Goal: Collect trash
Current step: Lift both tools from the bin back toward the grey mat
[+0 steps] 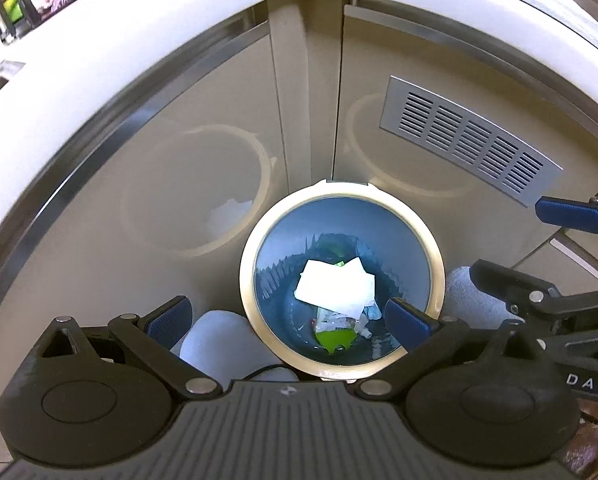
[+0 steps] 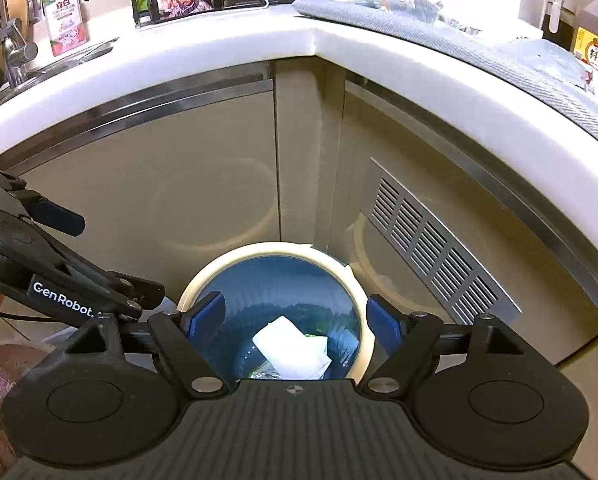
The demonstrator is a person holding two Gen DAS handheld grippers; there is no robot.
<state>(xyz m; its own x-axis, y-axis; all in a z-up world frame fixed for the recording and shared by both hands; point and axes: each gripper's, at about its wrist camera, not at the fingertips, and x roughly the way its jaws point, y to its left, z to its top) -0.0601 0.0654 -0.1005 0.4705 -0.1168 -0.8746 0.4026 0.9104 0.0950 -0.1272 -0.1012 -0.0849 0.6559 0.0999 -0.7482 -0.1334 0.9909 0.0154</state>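
A round trash bin with a cream rim (image 1: 419, 224) and blue liner stands on the floor in the cabinet corner; it also shows in the right wrist view (image 2: 203, 276). Inside lie white paper sheets (image 1: 335, 286) (image 2: 291, 346) over a green wrapper (image 1: 333, 339) and other scraps. My left gripper (image 1: 289, 318) is open and empty, held above the bin's near rim. My right gripper (image 2: 295, 318) is open and empty, also above the bin. The right gripper shows at the right of the left wrist view (image 1: 555, 240).
Beige cabinet doors with a metal vent grille (image 1: 471, 140) (image 2: 435, 248) stand behind the bin. A white countertop (image 2: 259, 40) above holds a soap bottle (image 2: 63, 12), a phone (image 2: 185, 0), a grey cloth (image 2: 439, 28) and an oil bottle (image 2: 597, 40). White-socked feet (image 1: 223, 340) flank the bin.
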